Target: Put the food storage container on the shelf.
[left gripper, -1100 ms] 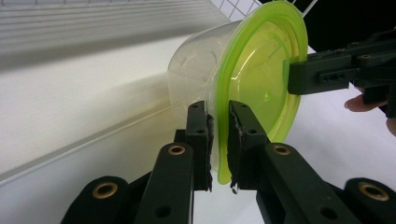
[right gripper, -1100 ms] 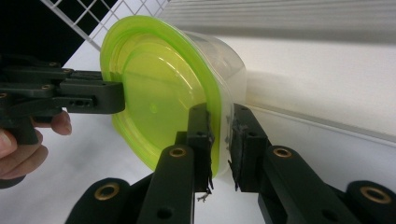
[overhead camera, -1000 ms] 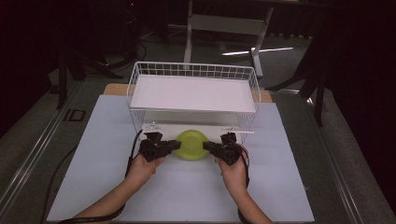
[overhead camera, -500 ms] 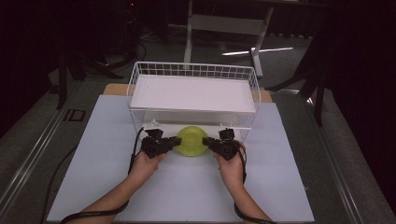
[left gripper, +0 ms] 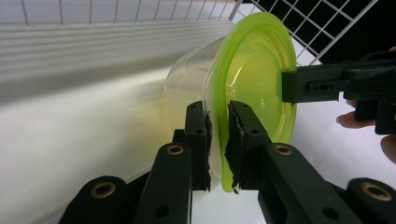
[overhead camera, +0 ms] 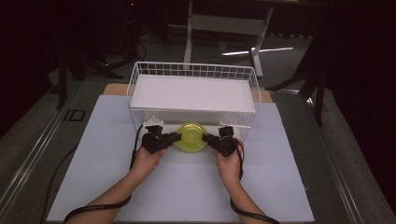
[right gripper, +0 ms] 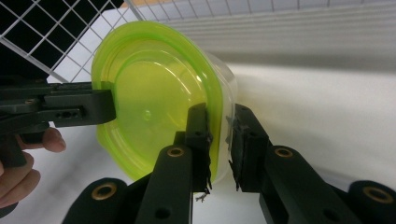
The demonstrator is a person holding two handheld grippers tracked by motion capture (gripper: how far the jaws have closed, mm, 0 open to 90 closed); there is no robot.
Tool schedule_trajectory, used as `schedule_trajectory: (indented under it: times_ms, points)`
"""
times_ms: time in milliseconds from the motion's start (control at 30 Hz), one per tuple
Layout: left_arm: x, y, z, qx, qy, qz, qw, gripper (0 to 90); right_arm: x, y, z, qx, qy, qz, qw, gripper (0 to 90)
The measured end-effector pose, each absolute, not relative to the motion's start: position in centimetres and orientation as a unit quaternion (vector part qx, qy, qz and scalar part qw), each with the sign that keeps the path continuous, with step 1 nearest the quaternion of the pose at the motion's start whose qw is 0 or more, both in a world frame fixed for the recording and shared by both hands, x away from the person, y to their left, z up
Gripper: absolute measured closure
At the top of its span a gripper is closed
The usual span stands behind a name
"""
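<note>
A clear plastic container with a lime-green lid [overhead camera: 191,136] hangs between my two grippers just in front of the white wire basket [overhead camera: 194,70]. It is tipped on its side, lid toward the person. My left gripper [overhead camera: 173,138] is shut on the lid's rim at the left. My right gripper [overhead camera: 208,138] is shut on the rim at the right. In the left gripper view the jaws pinch the green rim [left gripper: 218,140], with the right gripper [left gripper: 327,84] across the lid [left gripper: 252,79]. In the right gripper view the jaws clamp the rim [right gripper: 219,140] of the lid [right gripper: 149,93], opposite the left gripper [right gripper: 70,109].
A white flat panel [overhead camera: 194,93] lies across the top of the basket. The basket's front wire wall [overhead camera: 140,119] stands right behind the container. A white mat [overhead camera: 187,186] covers the table, and a dark floor with stands lies beyond.
Both grippers have carried the container away from the person, closer to the basket's front. Their grip on the lid rim has not changed.
</note>
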State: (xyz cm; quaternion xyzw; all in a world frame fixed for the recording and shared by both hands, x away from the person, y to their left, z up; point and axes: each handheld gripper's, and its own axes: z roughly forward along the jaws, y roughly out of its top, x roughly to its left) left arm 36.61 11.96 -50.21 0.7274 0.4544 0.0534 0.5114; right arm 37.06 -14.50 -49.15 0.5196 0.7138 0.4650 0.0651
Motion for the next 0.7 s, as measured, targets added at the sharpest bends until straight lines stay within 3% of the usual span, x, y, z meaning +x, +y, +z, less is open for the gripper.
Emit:
schedule_trajectory:
  times_ms: [333,533,700]
  points:
    - [37.5,12.3,-50.5,0.718,0.463,0.077,0.513,74.1,37.3,-13.8,-49.0,0.511,0.714,0.466,0.111,68.8]
    - [38.3,12.3,-50.9,0.706,0.472,0.071,0.523,63.4,37.8,-13.7,-49.4,0.522,0.701,0.472,0.116,68.5]
    - [38.7,12.2,-50.8,0.711,0.466,0.103,0.516,60.0,38.2,-13.5,-49.5,0.526,0.693,0.474,0.138,60.6]
